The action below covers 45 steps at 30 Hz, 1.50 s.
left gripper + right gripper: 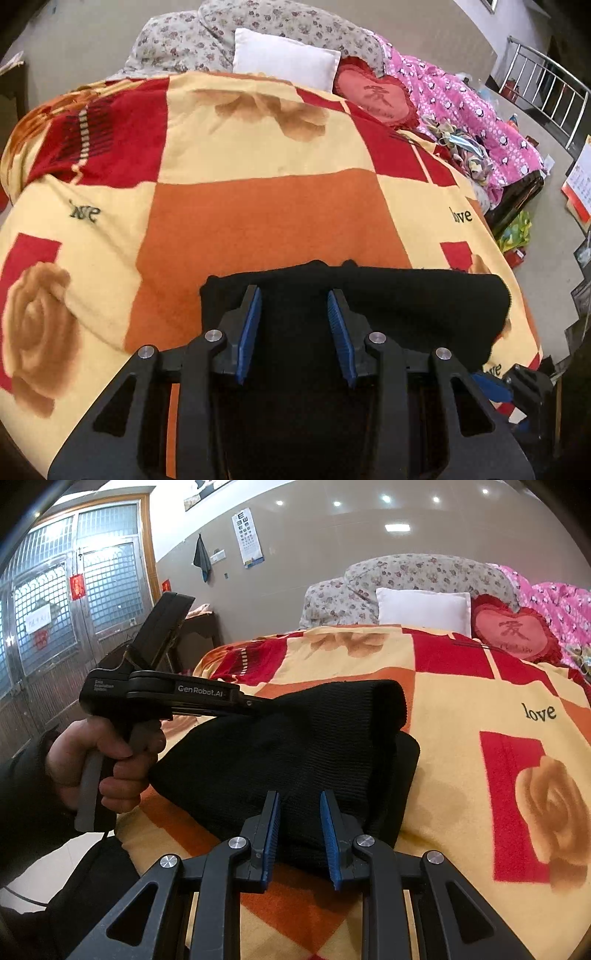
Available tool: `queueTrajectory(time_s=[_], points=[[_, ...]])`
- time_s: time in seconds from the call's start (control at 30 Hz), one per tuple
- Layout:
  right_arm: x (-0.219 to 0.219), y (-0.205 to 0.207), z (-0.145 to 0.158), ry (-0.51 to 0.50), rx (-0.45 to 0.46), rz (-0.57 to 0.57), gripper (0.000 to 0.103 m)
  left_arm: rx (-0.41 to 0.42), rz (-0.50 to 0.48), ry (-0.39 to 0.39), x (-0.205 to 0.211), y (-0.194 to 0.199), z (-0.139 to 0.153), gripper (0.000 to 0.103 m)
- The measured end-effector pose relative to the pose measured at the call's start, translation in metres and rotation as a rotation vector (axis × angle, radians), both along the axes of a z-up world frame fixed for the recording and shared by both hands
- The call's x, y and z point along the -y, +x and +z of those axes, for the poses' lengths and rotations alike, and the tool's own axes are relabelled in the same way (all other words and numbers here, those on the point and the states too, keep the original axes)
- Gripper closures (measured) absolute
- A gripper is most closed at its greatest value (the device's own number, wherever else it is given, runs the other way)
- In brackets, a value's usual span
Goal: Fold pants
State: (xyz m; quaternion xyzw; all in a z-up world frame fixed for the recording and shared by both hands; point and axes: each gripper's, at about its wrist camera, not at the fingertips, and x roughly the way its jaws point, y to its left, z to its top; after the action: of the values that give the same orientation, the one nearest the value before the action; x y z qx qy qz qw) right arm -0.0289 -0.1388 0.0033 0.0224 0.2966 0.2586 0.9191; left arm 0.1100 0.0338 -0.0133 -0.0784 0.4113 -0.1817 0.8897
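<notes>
The black knit pants (295,738) lie folded in a compact stack on the patterned blanket (461,701). In the left wrist view they (406,306) sit under and ahead of my left gripper (294,295), whose blue-padded jaws stand apart with nothing between them. My right gripper (298,799) is open at the near edge of the stack, its tips over the fabric. In the right wrist view the left gripper's body (177,694) reaches in from the left, tips hidden by the upper fold, whose far end stands raised.
A white pillow (286,59), a red heart cushion (376,94), a floral quilt (221,33) and a pink quilt (472,118) lie at the bed's head. A metal railing (546,88) and floor clutter are right of the bed. A barred door (74,590) is left.
</notes>
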Motion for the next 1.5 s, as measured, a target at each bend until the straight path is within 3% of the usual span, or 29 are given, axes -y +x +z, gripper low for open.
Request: queueTrajectory(time_s=[0.17,0.3,0.4,0.5,0.6,0.63,0.77,0.9,1.13,1.3,1.5], points=[[0.005,-0.002,0.009,0.012,-0.003,-0.013,0.083,0.159,0.068,-0.095,-0.018,-0.042,0.017,0.066],[0.009,0.0,0.048,0.112,0.093,-0.075,0.081,0.129,0.101,-0.11,-0.016,-0.047,-0.011,0.065],[-0.019,0.033,0.061,0.151,0.025,-0.043,0.081,0.159,0.113,-0.068,-0.007,-0.05,-0.011,0.06],[-0.061,0.07,0.058,0.073,-0.026,-0.009,0.081,0.161,0.108,-0.058,-0.005,-0.051,-0.012,0.059],[-0.075,0.103,0.034,-0.029,-0.145,-0.017,0.081,0.162,0.102,-0.054,-0.004,-0.052,-0.013,0.058],[-0.068,0.106,0.028,-0.045,-0.162,-0.023,0.087,0.162,0.1,-0.052,-0.004,-0.052,-0.014,0.058],[-0.025,0.101,0.019,0.018,-0.175,-0.053,0.094,0.157,0.097,-0.076,-0.006,-0.051,-0.014,0.058],[0.014,0.097,0.007,0.141,-0.201,-0.055,0.103,0.155,0.092,-0.09,-0.008,-0.051,-0.014,0.058],[0.042,0.097,0.004,0.232,-0.221,-0.162,0.103,0.156,0.093,-0.087,-0.008,-0.051,-0.014,0.058],[0.026,0.104,0.004,0.121,-0.247,-0.184,0.103,0.164,0.082,-0.076,-0.005,-0.054,-0.013,0.052],[0.031,0.101,0.013,0.11,-0.234,-0.177,0.103,0.163,0.072,-0.069,-0.003,-0.054,-0.013,0.047]])
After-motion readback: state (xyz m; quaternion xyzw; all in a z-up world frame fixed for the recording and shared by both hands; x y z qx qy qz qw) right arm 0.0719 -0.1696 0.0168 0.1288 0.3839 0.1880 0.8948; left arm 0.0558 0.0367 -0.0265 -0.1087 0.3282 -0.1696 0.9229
